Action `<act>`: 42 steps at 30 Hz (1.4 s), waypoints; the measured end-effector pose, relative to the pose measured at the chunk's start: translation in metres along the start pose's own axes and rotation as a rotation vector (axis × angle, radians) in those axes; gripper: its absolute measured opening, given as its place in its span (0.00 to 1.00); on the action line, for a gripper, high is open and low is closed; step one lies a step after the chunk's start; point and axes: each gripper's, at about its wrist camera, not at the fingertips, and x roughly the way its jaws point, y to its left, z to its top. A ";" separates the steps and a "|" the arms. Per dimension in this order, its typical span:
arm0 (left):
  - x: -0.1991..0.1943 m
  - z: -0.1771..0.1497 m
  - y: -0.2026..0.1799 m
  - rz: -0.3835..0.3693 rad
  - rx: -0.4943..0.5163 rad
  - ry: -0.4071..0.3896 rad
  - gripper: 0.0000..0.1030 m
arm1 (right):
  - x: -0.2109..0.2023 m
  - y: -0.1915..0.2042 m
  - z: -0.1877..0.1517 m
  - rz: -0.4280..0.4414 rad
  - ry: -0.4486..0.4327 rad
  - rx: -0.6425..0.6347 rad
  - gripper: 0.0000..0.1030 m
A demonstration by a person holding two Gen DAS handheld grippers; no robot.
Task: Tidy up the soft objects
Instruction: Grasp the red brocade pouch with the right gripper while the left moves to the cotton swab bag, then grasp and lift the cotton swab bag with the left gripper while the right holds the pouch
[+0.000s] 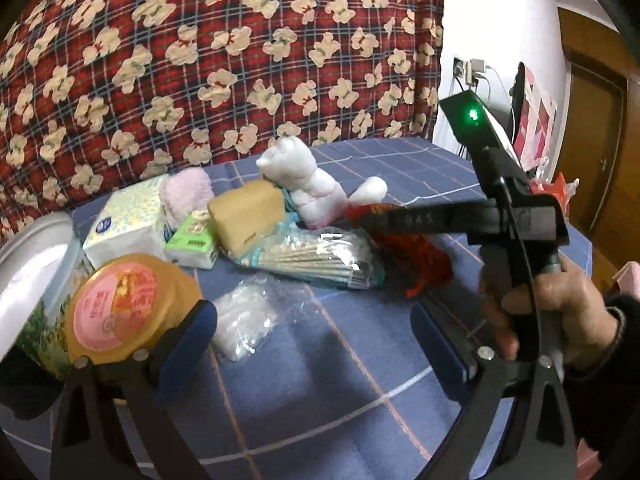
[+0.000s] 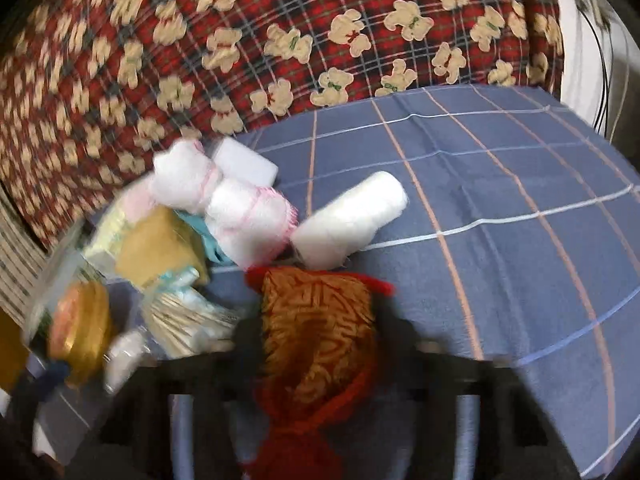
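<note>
Your right gripper (image 2: 320, 344) has its jaws on either side of the red and gold cloth pouch (image 2: 320, 332); the view is blurred, but the dark fingers sit tight against the pouch's flanks, so it reads as clamped on it. At twelve o'clock from the pouch, just touching it, lies a white roll (image 2: 352, 220). At eleven o'clock sits the white plush bear (image 2: 224, 204) with pink stitching, and behind the bear a white block (image 2: 248, 164). At ten o'clock you have the tan sponge (image 2: 160, 248), and at nine o'clock the bag of cotton swabs (image 2: 188, 328).

Your left gripper (image 1: 316, 336) hangs with its blue-padded jaws wide apart and nothing between them, above the blue checked cloth (image 1: 360, 400). At eleven o'clock from it lies a small clear bag (image 1: 244, 324). At nine o'clock, against the left finger, stands the round yellow tub (image 1: 128, 312) with a pink lid. Further out at eleven o'clock are the green tissue packet (image 1: 192, 240), the large tissue pack (image 1: 128, 228) and a pink fluffy cloth (image 1: 184, 196). Your right hand (image 1: 552, 304) grips its handle at three o'clock. The teddy-print blanket (image 1: 200, 60) rises behind everything.
</note>
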 end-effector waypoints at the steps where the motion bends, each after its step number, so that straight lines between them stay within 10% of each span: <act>1: 0.001 0.002 -0.003 0.011 0.014 -0.008 0.96 | -0.003 -0.003 0.000 0.012 0.000 -0.003 0.40; 6: 0.006 0.014 -0.016 0.061 0.096 -0.042 0.96 | -0.033 -0.026 0.000 0.021 -0.120 0.058 0.35; 12: 0.043 0.042 -0.010 0.056 -0.119 0.026 0.95 | -0.066 -0.060 0.009 -0.023 -0.337 0.157 0.35; 25: 0.131 0.057 -0.017 0.258 -0.368 0.287 1.00 | -0.060 -0.074 0.011 0.053 -0.329 0.252 0.37; 32: 0.149 0.053 -0.043 0.226 -0.256 0.306 0.98 | -0.057 -0.080 0.010 0.078 -0.312 0.289 0.37; 42: 0.129 0.050 -0.025 0.066 -0.348 0.194 0.57 | -0.058 -0.080 0.010 0.072 -0.310 0.289 0.37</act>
